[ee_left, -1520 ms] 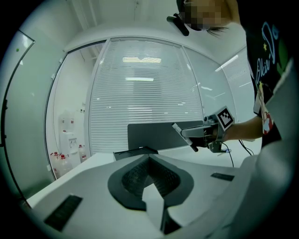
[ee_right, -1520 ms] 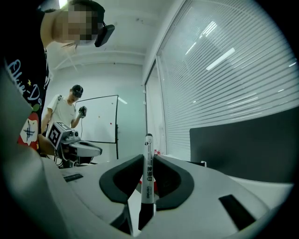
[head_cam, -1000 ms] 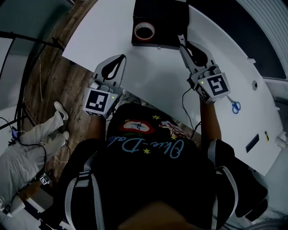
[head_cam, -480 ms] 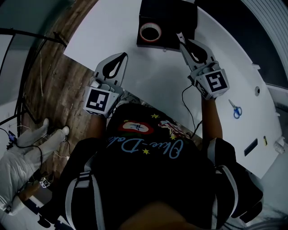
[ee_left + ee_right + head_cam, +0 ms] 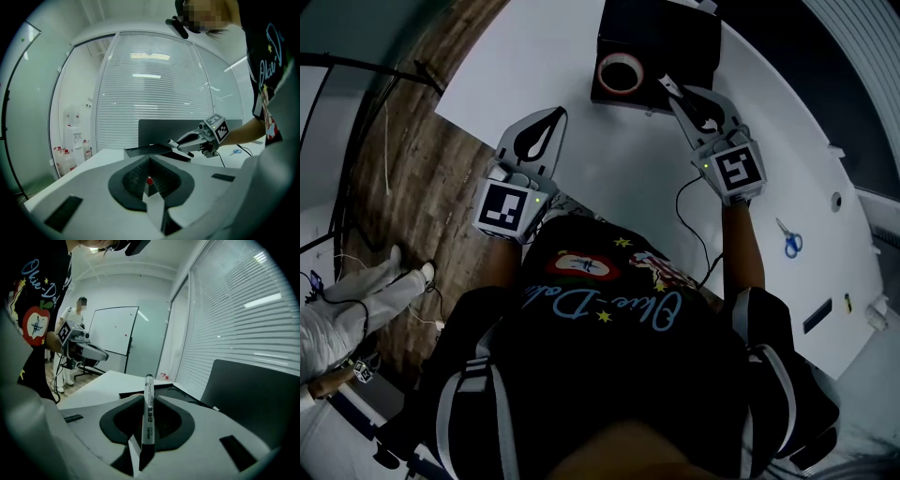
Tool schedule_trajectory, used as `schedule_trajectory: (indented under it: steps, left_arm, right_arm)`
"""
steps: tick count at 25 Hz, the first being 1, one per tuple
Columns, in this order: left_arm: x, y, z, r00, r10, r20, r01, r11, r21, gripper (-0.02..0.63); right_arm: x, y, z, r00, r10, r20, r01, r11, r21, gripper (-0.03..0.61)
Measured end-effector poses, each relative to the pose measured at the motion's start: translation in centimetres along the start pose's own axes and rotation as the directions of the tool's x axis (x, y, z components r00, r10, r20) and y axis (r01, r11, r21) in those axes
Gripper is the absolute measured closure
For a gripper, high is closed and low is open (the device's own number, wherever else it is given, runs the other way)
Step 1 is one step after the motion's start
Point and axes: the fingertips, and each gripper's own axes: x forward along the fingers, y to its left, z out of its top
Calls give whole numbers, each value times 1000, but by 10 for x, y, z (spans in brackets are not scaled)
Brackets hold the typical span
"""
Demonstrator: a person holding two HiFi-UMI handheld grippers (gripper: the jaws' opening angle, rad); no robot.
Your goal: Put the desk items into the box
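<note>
The right gripper (image 5: 146, 400) pinches a marker (image 5: 148, 411) upright between partly closed jaws, at the box's (image 5: 670, 37) near edge. The left gripper (image 5: 150, 164) is pressed together, empty.

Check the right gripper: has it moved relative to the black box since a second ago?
Yes. The right gripper, shut on the marker, has shifted closer to the tape roll in the black box; its tips now reach over the near edge.
</note>
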Motion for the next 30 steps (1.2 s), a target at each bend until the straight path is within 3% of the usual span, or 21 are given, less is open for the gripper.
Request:
schedule_trajectory:
  steps: [12,24,30]
  left_arm:
    - [-4,4,0,1000,23,-20,-23,1000,-12,617]
    - [-4,4,0,999,20,-26,-20,1000,-4,617]
    - [-3,5,-1,999,23,-26,-24,1000,-8,617]
  right_arm:
    - [14,12,-21,994,66,-92,-76,992,-106,511]
    - [26,28,-32,975,126,-182,-179,933,-313,511]
    - [31,38,-42,961,183,-206,-241,921,-306,511]
